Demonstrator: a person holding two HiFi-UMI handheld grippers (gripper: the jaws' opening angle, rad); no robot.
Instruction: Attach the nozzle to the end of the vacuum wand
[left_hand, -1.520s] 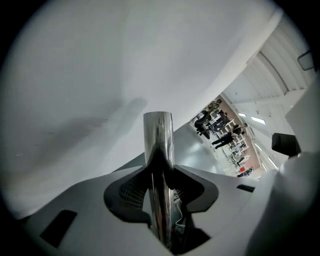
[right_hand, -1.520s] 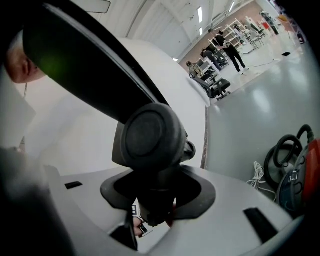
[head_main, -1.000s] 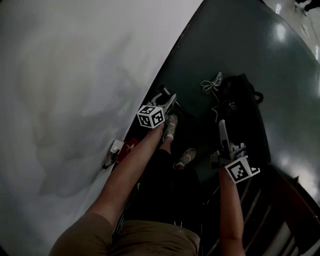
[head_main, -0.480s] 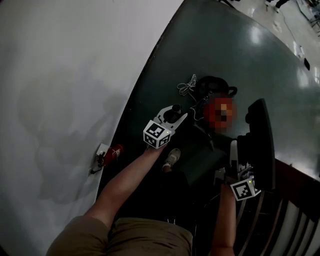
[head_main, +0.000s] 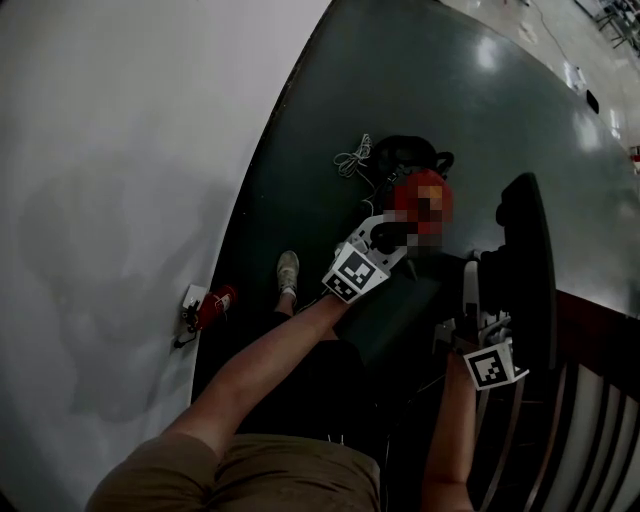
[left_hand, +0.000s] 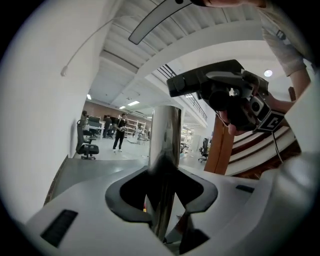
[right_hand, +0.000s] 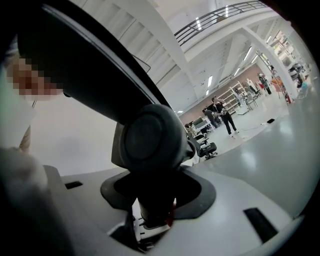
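- Right now I'm keeping my R gripper (right_hand: 155, 199) clamped on the nozzle (right_hand: 150, 142). Its jaws are pinching the black neck under the round joint, w/ nothing else btw them.
- I'm gripping the vacuum wand (left_hand: 165, 150) w/ my L gripper (head_main: 383, 233). The jaws are closing on the shiny tube, the pads are pressing it, and the tube is standing upright btw them.
- In the L gripper view the wand's top end is sitting just below the nozzle's near end. A small gap is showing, so the two aren't joined yet.
- In the head view the L gripper is hovering just left of the nozzle, w/ the L marker cube (head_main: 355, 272) trailing down-left of it.
- The R marker cube (head_main: 488, 366) is sitting right below the nozzle.
- A white cable (head_main: 352, 158) is lying bunched on the dark floor (head_main: 450, 90), up & left of the nozzle, well apart.
- A shoe (head_main: 288, 272) is showing well left of the nozzle.
- A red & white thing (head_main: 205, 308) is lying further left again, at the foot of the white wall (head_main: 120, 200).
- A brown wooden rail (head_main: 590, 330) is running just right of the nozzle.
- In the R gripper view, people (right_hand: 222, 112) are standing far beyond the nozzle, near some office chairs (right_hand: 205, 147). They're too small for more detail.
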